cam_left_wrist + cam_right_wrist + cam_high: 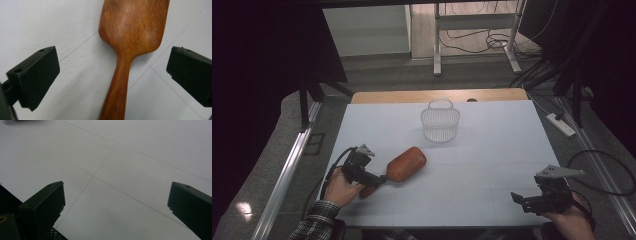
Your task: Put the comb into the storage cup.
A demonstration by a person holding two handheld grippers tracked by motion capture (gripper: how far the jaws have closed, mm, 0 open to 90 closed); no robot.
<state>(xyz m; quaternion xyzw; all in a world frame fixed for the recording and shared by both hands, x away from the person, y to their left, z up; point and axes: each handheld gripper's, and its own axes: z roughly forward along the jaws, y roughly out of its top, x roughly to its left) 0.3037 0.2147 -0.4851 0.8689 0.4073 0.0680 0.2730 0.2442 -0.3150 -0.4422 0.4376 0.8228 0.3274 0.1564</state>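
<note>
Although its slim handle lies straight between the jaws of the left gripper [112,80], the reddish-brown wooden paddle brush [406,164] is not held: in the left gripper view both black pads stand wide, well clear of the wood on either side. The brush lies flat on the white table [472,200], toward the near left part of it, its broad rounded head pointing away from the person's left hand [341,187] and up toward the middle of the table.

By its look it is solid, polished wood, so I judge it stiff and fairly light, unlikely to bend or be hurt by a firm squeeze. The smooth finish could let it slide in the pads, and the wide head will outweigh the handle, so a grip far down the handle's end may let the head droop or swing. The best place to take hold seems to be the neck, where the handle begins to flare into the head; there the pads would close on a narrow section close to the weight.

Beyond the brush, near the middle of the far side of the table, a small translucent white plastic basket [440,124] with a loop handle stands upright, well apart from the brush.

At the near right corner the right gripper [523,200] rests in the person's other hand, its jaws spread wide over bare table with nothing between them.
</note>
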